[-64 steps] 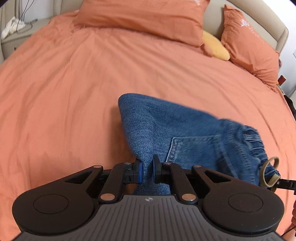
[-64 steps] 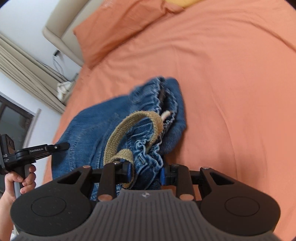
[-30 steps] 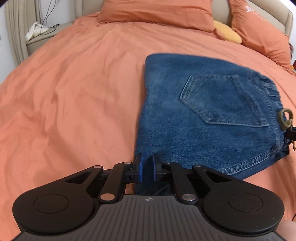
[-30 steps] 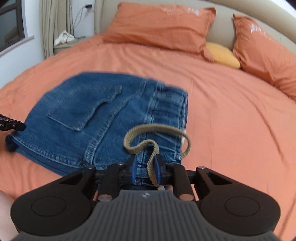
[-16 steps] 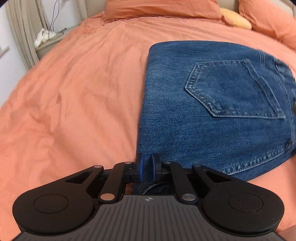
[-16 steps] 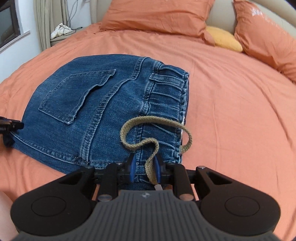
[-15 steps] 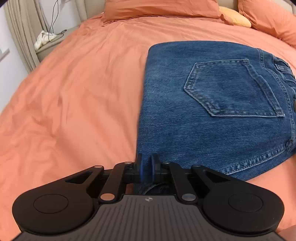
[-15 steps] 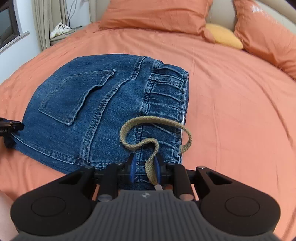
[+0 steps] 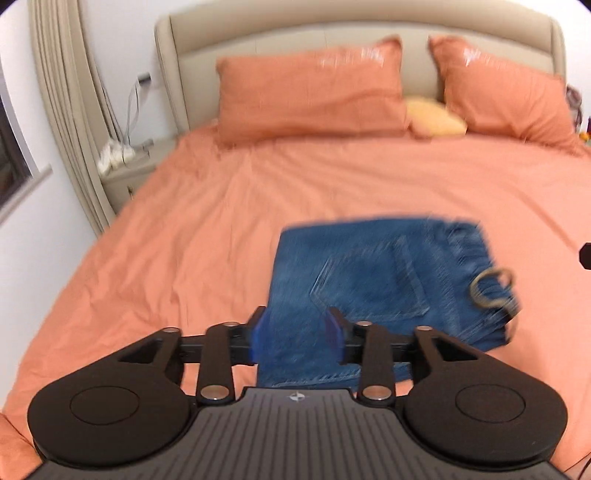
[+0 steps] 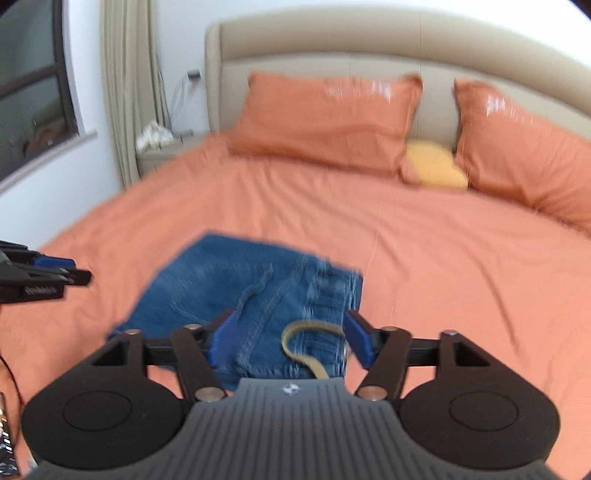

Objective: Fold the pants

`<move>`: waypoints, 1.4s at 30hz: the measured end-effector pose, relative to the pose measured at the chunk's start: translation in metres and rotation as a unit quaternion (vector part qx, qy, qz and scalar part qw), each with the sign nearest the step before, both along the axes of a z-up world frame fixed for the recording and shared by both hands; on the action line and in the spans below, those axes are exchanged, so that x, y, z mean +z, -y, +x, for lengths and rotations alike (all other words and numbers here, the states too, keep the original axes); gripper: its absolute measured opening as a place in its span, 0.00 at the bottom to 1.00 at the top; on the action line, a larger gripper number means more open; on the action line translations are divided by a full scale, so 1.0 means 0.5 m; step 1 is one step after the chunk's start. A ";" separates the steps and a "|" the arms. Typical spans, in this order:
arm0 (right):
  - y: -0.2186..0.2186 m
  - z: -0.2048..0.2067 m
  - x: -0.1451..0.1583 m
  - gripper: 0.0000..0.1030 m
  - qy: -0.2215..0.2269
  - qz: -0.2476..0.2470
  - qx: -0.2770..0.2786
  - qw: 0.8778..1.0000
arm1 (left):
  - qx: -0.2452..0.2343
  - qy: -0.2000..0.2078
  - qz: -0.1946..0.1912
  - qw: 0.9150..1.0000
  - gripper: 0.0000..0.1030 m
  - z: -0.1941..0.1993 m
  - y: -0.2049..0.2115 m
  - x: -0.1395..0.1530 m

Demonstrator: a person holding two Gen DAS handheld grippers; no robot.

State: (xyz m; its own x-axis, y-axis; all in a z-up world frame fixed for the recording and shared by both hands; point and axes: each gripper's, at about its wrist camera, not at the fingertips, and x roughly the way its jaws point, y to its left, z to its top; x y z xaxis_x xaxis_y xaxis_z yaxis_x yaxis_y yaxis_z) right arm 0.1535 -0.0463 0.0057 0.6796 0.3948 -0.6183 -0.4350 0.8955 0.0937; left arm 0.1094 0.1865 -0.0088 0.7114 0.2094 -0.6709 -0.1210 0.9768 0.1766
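Both wrist views are motion-blurred; I log only what reads clearly.

View differences: my left wrist camera shows the back pocket on the folded blue denim pants (image 9: pixel 373 280) and, at the far right edge, a dark tip that is probably the right gripper (image 9: pixel 585 255), though I cannot be sure through the blur. My right wrist camera shows the left gripper (image 10: pixel 79 272) at the left edge of the frame, beside the pants and apart from them, plus a dark window (image 10: pixel 33 107) that the left view barely catches.

Counts: one pair of pants, one olive woven drawstring (image 10: pixel 308 341), two large orange pillows (image 9: pixel 310 94) (image 9: pixel 506 99), one small yellow cushion (image 9: pixel 434 120) between them, one beige padded headboard (image 9: pixel 354 35), one bedside cabinet (image 9: pixel 127 171).

Pants location: lying flat as a compact rectangle on the orange bed sheet (image 9: pixel 184 236), well short of the pillows, waistband toward my right side. The drawstring loops over the waistband corner.

Jaws: the left gripper (image 9: pixel 298 334) is spread moderately, blue pads parted, nothing between them; the pants edge lies below. The right gripper (image 10: pixel 291 338) is spread wider and is also empty, with the drawstring lying loose on the denim under the gap.
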 end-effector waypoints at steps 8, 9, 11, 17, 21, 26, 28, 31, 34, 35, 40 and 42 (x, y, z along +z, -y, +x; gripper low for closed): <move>0.052 -0.158 0.110 0.94 0.095 0.020 -0.045 0.994 | -0.037 0.120 -0.006 0.992 0.93 -0.134 0.110 0.096; 0.057 -0.176 0.109 0.95 0.101 0.023 -0.055 0.993 | -0.040 0.134 0.000 0.990 0.94 -0.151 0.122 0.100; 0.065 -0.211 0.101 0.95 0.108 0.026 -0.079 0.991 | -0.041 0.145 0.005 0.989 0.96 -0.177 0.141 0.100; 0.065 -0.279 0.049 0.95 0.072 0.036 -0.111 0.991 | -0.027 0.130 -0.008 0.991 0.96 -0.203 0.148 0.055; 0.051 -0.297 0.002 0.95 0.052 0.016 -0.108 0.993 | -0.016 0.091 -0.012 0.996 0.96 -0.199 0.143 0.013; 0.039 -0.278 -0.038 0.95 0.015 0.014 -0.110 0.994 | 0.010 0.054 -0.015 0.998 0.96 -0.194 0.131 -0.017; 0.035 -0.272 -0.036 0.95 0.010 0.022 -0.109 0.994 | 0.017 0.052 -0.015 0.998 0.96 -0.195 0.124 -0.016; 0.026 -0.271 -0.026 0.95 0.018 0.026 -0.104 0.994 | 0.021 0.054 -0.020 0.998 0.96 -0.197 0.117 -0.011; 0.021 -0.268 -0.017 0.95 0.024 0.028 -0.102 0.994 | 0.025 0.055 -0.021 0.998 0.96 -0.199 0.112 -0.006; 0.020 -0.268 -0.014 0.95 0.025 0.030 -0.101 0.994 | 0.026 0.055 -0.021 0.998 0.96 -0.196 0.115 -0.008; 0.021 -0.271 -0.006 0.95 0.033 0.032 -0.101 0.994 | 0.026 0.055 -0.022 0.998 0.96 -0.199 0.114 -0.006; 0.022 -0.273 -0.004 0.95 0.035 0.033 -0.101 0.994 | 0.026 0.054 -0.021 0.998 0.96 -0.197 0.114 -0.006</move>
